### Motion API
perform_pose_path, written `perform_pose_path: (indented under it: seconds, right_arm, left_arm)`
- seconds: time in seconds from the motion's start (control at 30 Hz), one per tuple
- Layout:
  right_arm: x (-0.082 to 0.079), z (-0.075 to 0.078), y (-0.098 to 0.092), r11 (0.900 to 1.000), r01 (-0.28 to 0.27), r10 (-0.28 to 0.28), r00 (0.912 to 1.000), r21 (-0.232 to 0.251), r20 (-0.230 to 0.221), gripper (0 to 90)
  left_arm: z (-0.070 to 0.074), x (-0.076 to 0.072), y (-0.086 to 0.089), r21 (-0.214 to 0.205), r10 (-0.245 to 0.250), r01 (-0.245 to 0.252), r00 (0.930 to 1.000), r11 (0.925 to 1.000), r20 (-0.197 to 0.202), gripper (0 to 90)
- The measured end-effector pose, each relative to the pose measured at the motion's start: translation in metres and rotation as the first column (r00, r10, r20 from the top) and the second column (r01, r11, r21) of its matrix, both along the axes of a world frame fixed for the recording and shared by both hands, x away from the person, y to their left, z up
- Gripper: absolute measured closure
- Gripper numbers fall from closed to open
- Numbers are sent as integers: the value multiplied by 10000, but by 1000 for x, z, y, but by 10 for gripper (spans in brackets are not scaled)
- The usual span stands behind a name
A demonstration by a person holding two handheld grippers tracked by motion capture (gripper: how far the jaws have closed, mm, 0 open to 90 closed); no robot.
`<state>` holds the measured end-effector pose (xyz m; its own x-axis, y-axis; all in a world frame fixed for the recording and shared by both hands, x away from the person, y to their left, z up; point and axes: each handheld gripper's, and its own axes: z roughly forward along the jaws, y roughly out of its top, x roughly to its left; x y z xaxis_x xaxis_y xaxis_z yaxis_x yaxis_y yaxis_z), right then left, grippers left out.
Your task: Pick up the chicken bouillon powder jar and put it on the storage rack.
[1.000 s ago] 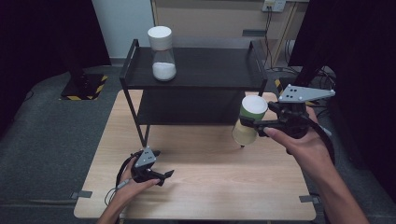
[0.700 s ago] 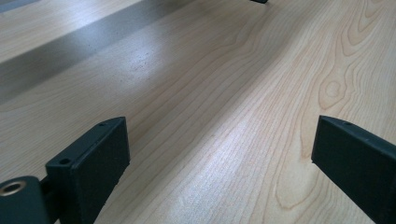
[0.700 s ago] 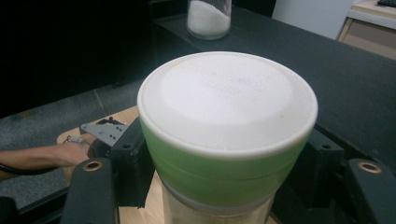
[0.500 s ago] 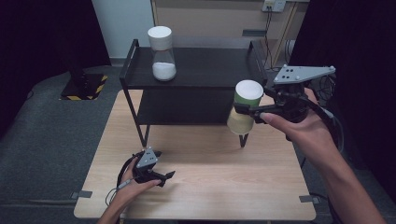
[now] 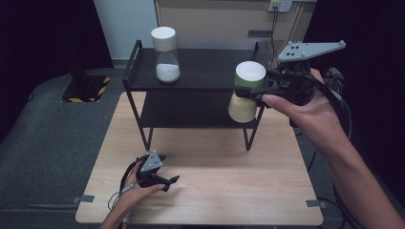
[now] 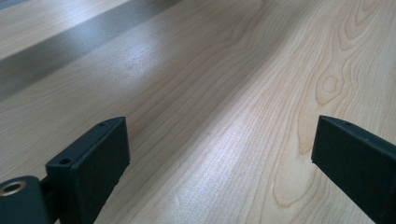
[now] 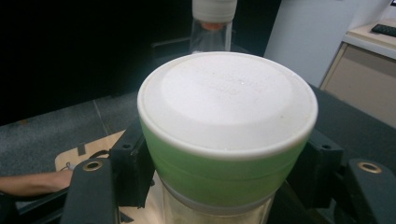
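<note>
At about 7 o'clock of the light wooden table (image 5: 229, 191), nearest to the person, the left gripper (image 5: 165, 180) rests on the tabletop in the person's left hand (image 5: 136, 191), and its two black jaws are spread wide with only bare wood grain between them (the left gripper view shows this well). Farther away, toward 2 o'clock, the right gripper (image 5: 253, 90) is held up in the air in the person's right hand (image 5: 305, 112), and its jaws are pinching a clear jar with a green band and a white round lid (image 5: 247, 90) just under the lid. This jar hangs upright at the front right corner of the black two-level metal shelf (image 5: 205, 71), beside the front edge of the top level and not resting on it; pale yellowish content shows in its lower part. In the right gripper view the white lid (image 7: 226, 100) is seen from above, with a black jaw on each side of the green band. Farthest, toward 11 o'clock, a second clear jar with a white lid and white powder inside (image 5: 165, 55) stands upright on the top level, well apart from the held jar.
</note>
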<state>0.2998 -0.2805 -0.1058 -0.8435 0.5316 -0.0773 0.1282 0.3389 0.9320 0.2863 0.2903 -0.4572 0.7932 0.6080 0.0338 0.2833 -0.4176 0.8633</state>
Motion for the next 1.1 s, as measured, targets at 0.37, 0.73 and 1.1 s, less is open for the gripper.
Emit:
perform_pose_path:
  seconds: [0.37, 0.73, 1.1]
  right_arm:
    - [18, 21, 6, 9991, 417, -416, 9988, -42, 257, 344]
    - [41, 36, 15, 9957, 892, -879, 9949, -246, 498, 344]
    - [62, 29, 21, 9920, 1239, -1230, 9917, -234, 364, 344]
  left_arm:
    - [-1, 1, 0, 16, -41, 41, 10000, 10000, -45, 33]
    - [-1, 2, -1, 91, -178, 179, 9998, 9998, -91, 33]
    - [-3, 2, 0, 70, -174, 175, 9998, 9998, -121, 33]
